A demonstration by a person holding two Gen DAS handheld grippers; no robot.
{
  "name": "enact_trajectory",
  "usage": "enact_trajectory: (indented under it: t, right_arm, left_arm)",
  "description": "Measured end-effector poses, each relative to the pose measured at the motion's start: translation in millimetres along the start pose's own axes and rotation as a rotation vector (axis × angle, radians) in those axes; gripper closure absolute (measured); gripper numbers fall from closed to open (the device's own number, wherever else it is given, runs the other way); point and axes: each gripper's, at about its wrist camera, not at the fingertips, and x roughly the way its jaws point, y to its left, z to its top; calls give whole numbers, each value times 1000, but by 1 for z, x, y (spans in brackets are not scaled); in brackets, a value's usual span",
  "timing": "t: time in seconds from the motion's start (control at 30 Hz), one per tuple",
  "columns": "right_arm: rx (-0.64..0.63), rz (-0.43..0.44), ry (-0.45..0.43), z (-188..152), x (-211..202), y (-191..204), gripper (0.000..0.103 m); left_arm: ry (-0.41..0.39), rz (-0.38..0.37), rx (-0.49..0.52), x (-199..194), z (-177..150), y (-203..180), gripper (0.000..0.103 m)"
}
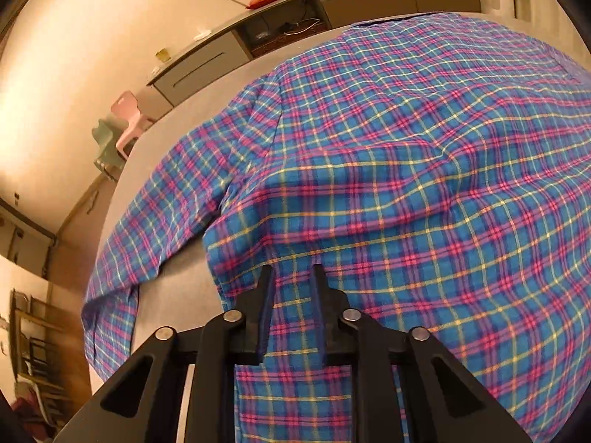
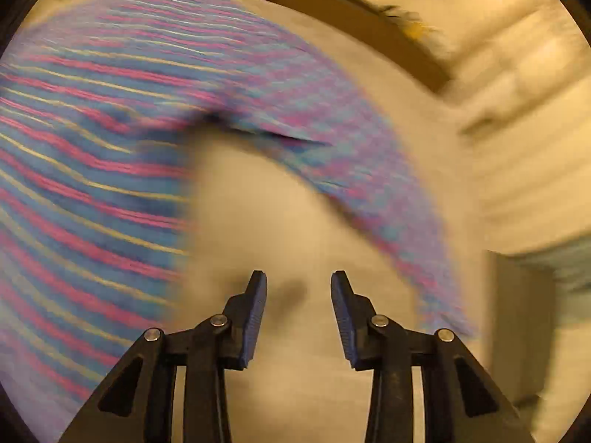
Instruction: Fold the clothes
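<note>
- In your left wrist view, the shirt [image 1: 406,170] lies spread on the table [image 1: 184,280], filling the centre and right of the frame.
- One sleeve [image 1: 155,229] runs to the lower left, over the table edge.
- The sideboard [image 1: 280,26] stands behind the table, at the top.
- Two chairs [image 1: 118,133] stand at mid left, beside the table.
- In your right wrist view, bare table [image 2: 258,203] lies at centre, with the shirt [image 2: 92,147] to its left and above.

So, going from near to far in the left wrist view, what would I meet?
Left gripper → plaid shirt → bare grey table → long cabinet with a red plate of fruit on top.
</note>
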Motion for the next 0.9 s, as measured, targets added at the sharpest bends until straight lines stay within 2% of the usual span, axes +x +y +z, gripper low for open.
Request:
enact_trajectory:
  t: [0.07, 0.13, 0.17, 0.2, 0.37, 0.43, 0.53, 0.63, 0.73, 0.8, 0.9]
  right_arm:
    - [84, 144, -105, 6, -15, -6, 64]
    - [141, 357, -203, 22, -31, 2, 63]
    - [142, 427, -224, 34, -33, 9, 63]
    - [131, 455, -230, 43, -31, 17, 62]
    - [74, 449, -178, 90, 22, 52, 62]
    - [99, 452, -168, 103, 34, 49, 57]
    - [96, 440, -134, 121, 55, 39, 57]
    - [126, 432, -158, 134, 79, 29, 57]
    - [145, 420, -182, 134, 93, 25, 55]
    - [123, 414, -149, 128, 93, 27, 53]
    - [33, 333, -119, 107, 83, 31, 48]
  left_arm:
    - [-3, -60, 0, -8, 1, 0, 87]
    - [-45, -115, 1, -24, 1, 0, 84]
    - [-53, -113, 8, -27, 0, -1, 84]
    - [-56, -112, 13, -27, -2, -1, 84]
    - [-36, -82, 46, -13, -12, -6, 85]
    - [-26, -91, 28, -7, -8, -6, 86]
    - [-25, -106, 11, -4, 5, -12, 89]
    - [-37, -100, 26, 0, 21, -22, 89]
    - [-33, -87, 31, 3, 29, -24, 89]
    - [-19, -87, 34, 2, 29, -24, 89]
    - [1, -121, 89, -8, 19, -30, 89]
